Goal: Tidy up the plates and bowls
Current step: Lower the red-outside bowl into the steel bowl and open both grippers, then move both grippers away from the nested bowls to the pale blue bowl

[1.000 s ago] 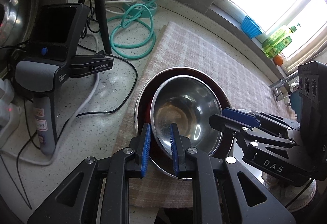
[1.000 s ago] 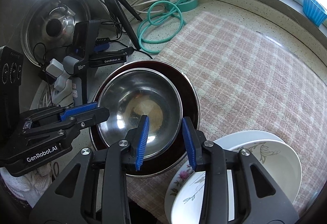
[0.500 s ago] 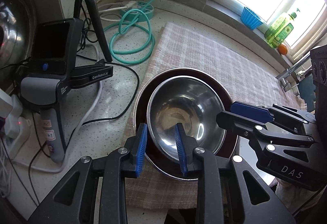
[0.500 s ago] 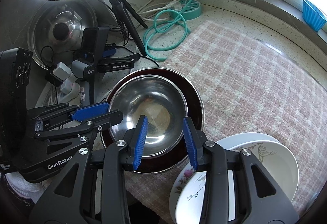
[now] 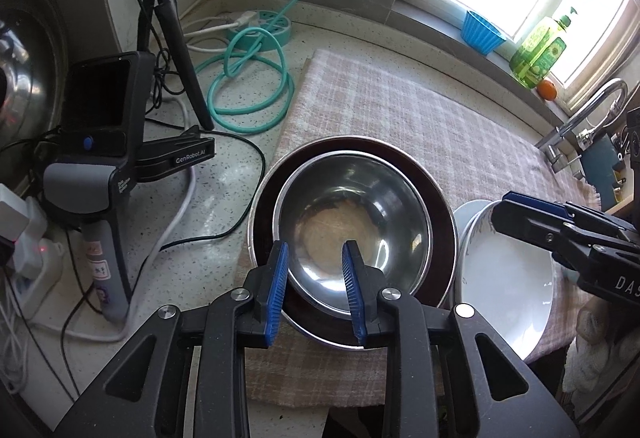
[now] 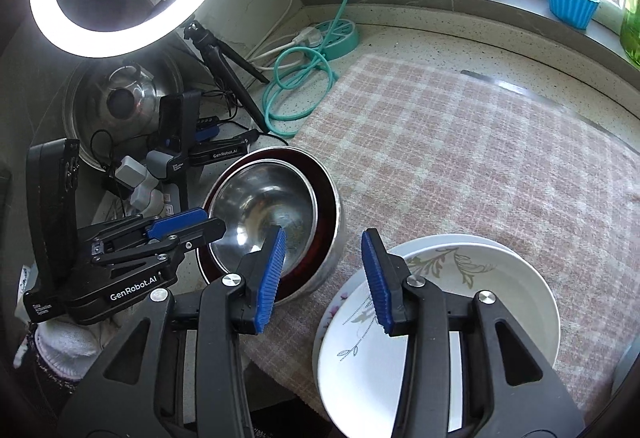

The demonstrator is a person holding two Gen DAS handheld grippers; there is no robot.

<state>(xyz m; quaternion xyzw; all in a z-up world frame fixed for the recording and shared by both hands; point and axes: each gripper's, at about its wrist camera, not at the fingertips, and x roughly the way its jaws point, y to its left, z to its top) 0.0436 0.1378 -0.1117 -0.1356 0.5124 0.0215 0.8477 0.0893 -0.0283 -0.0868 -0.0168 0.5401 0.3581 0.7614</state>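
Note:
A steel bowl [image 5: 354, 222] sits nested inside a larger dark-lined bowl [image 5: 438, 194] on the checked cloth; both show in the right wrist view, the steel bowl [image 6: 260, 206] and the larger bowl [image 6: 328, 222]. A stack of white plates [image 5: 508, 278] lies to their right, with floral prints in the right wrist view [image 6: 440, 318]. My left gripper [image 5: 314, 290] is open and empty, its fingers above the steel bowl's near rim. My right gripper [image 6: 322, 274] is open and empty, between the bowls and the plates.
A checked cloth [image 6: 460, 142] covers the counter. At the left stand a docked gripper [image 5: 100, 158], a tripod [image 5: 168, 30], cables, a teal hose [image 5: 248, 86] and a pot lid [image 6: 116, 106]. A blue cup [image 5: 480, 32], a soap bottle [image 5: 540, 50] and a tap [image 5: 580, 118] are at the right.
Both grippers have pulled back and up from the nested bowls, and the left jaws have opened off the steel bowl's rim. The right gripper has shifted right, over the plates.

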